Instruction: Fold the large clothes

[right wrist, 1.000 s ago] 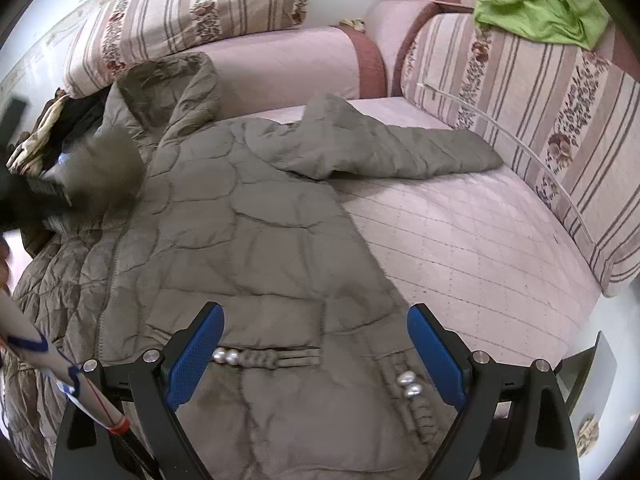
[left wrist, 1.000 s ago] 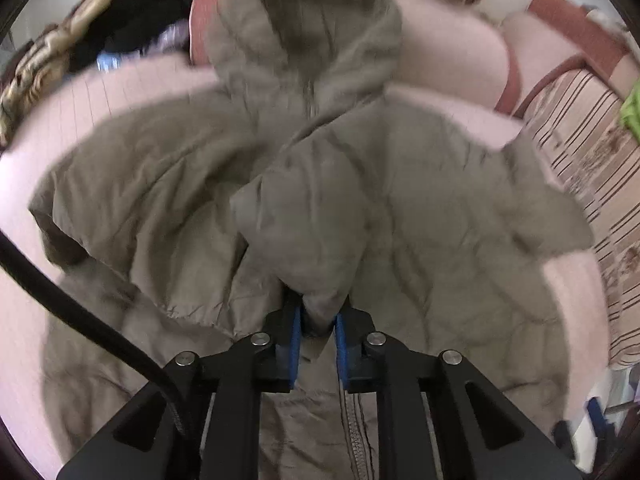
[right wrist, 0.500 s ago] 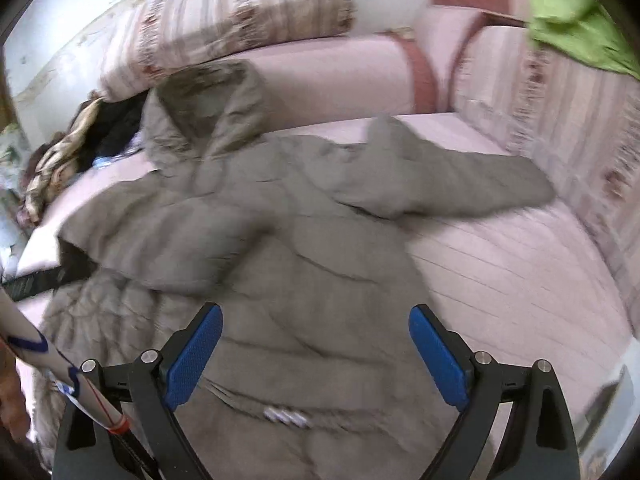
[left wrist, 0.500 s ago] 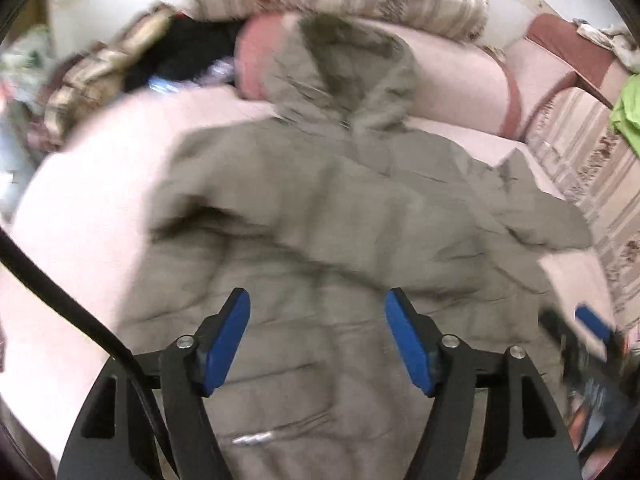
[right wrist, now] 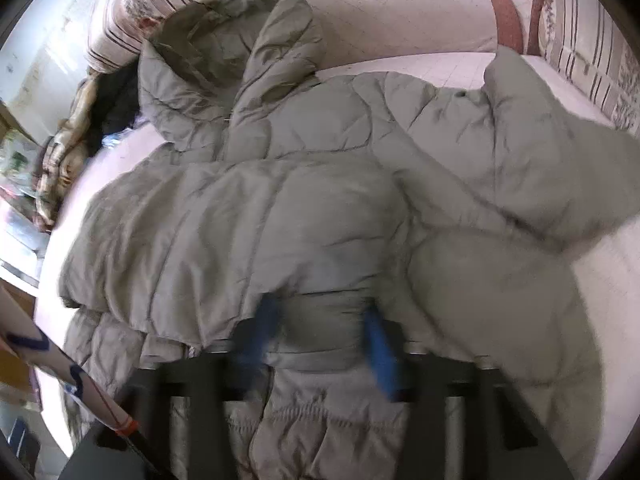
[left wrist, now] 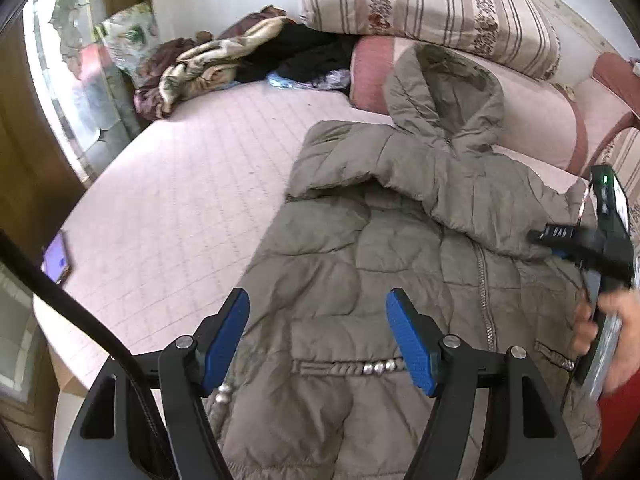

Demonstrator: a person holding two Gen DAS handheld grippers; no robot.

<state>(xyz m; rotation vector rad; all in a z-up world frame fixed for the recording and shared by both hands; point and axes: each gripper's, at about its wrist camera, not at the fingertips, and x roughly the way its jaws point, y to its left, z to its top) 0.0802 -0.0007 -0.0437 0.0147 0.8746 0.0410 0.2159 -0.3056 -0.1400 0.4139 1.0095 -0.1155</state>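
An olive quilted hooded jacket [left wrist: 400,240] lies front up on the pink quilted bed [left wrist: 180,200], with its hood [left wrist: 444,100] against the bolster. One sleeve [left wrist: 400,168] is folded across the chest; the other sleeve [right wrist: 540,160] lies spread to the right. My left gripper [left wrist: 318,336] hovers open over the jacket's lower front, with nothing between its pads. My right gripper [right wrist: 324,340] is blurred and closing its jaws, and a puffy fold of the jacket [right wrist: 280,220] fills the gap between the pads. In the left wrist view a hand [left wrist: 616,320] holds that gripper at the jacket's right edge.
A phone [left wrist: 58,258] lies near the bed's left edge. A heap of clothes [left wrist: 200,68] sits at the far left corner under a striped cushion [left wrist: 432,8]. A pink bolster [left wrist: 540,120] runs along the back. A striped backrest [right wrist: 580,40] borders the right side.
My left gripper let go of the sleeve, opened, and drew back, leaving the sleeve across the chest. My right gripper moved in low over the jacket and its wide jaws came together on a fold.
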